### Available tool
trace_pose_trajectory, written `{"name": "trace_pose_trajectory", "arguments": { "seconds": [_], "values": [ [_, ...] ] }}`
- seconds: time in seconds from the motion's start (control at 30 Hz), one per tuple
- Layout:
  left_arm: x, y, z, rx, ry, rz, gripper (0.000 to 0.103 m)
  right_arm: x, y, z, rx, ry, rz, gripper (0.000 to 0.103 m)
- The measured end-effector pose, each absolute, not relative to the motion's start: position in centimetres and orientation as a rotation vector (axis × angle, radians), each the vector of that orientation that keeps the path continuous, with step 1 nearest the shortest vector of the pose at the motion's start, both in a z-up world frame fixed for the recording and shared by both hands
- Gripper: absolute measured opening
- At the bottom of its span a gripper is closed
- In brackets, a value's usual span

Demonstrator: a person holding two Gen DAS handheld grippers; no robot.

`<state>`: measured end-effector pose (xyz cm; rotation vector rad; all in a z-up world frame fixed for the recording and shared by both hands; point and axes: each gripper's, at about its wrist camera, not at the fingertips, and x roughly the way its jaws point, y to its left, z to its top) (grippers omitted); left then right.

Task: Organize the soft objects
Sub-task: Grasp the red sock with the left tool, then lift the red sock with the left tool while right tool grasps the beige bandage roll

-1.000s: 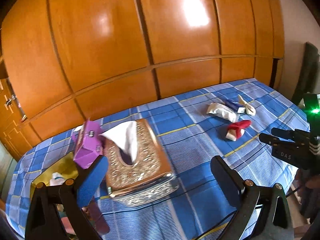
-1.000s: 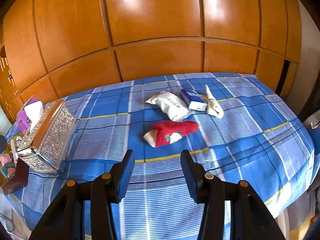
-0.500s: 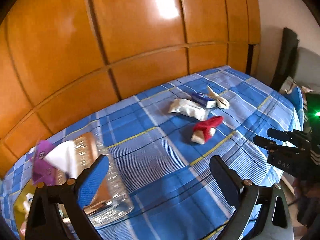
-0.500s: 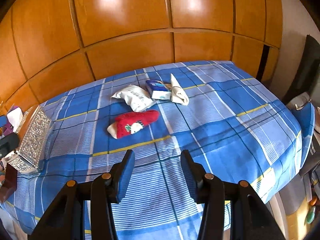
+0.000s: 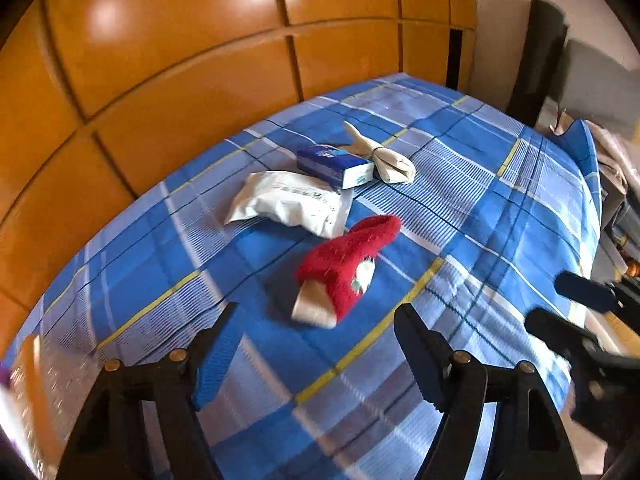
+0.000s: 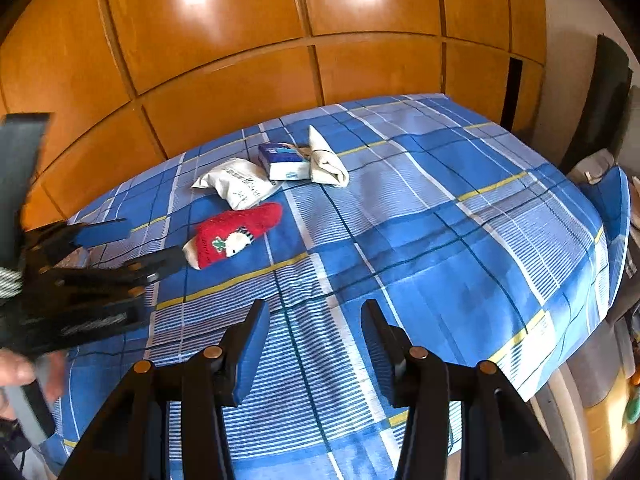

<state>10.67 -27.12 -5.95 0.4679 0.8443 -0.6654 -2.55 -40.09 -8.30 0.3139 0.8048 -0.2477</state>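
Red sock (image 5: 347, 267) lies at frame centre, just above my left gripper (image 5: 316, 344), whose empty jaws are closing; my right gripper (image 6: 314, 344) stands half-open, empty.

Bare blue plaid bedspread (image 6: 460, 240) lies right of the red sock (image 6: 236, 234); behind it crowd the white packet (image 6: 238, 182), tissue pack (image 6: 282, 160) and cream sock (image 6: 326, 160).

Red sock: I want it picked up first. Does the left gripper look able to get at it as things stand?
Probably yes. The red sock lies alone on the blue plaid cloth, just ahead of the left gripper, whose fingers are closing with nothing between them. The white pouch only borders the sock's far end.
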Motion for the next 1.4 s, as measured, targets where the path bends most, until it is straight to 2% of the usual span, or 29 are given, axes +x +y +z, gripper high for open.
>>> {"name": "trace_pose_trajectory", "arguments": {
  "seconds": [0.27,0.37,0.4,0.43,0.53,0.6,0.77,1.1,1.4],
  "values": [
    [13.5,-30.3,-7.9,0.477,0.881,-0.709,0.078,-2.5,-41.0,-9.1,0.352,0.821,-0.255,0.048],
    [14.5,-31.3,-9.0,0.475,0.919,-0.713,0.072,-2.5,-41.2,-9.6,0.364,0.834,-0.256,0.048],
    [14.9,-31.6,-9.5,0.473,0.938,-0.717,0.064,-2.5,-41.2,-9.7,0.367,0.836,-0.257,0.048],
    [15.2,-31.8,-10.0,0.477,0.955,-0.708,0.050,-2.5,-41.3,-9.8,0.369,0.838,-0.260,0.048],
    [15.5,-30.9,-10.1,0.422,0.963,-0.714,0.024,-2.5,-41.4,-10.0,0.375,0.842,-0.265,0.048],
    [15.5,-29.7,-9.5,0.353,0.968,-0.725,0.018,-2.5,-41.5,-10.2,0.378,0.844,-0.265,0.048],
    [13.9,-25.5,-8.5,0.237,0.947,-0.678,0.017,-2.4,-41.5,-10.6,0.392,0.854,-0.262,0.048],
    [11.0,-20.8,-10.0,0.247,0.909,-0.584,0.017,-0.8,-42.0,-10.2,0.445,0.874,-0.199,0.048],
    [10.8,-20.6,-10.4,0.226,0.891,-0.579,0.017,9.8,-46.0,-7.4,0.406,0.882,-0.091,0.048]
  ]
}}
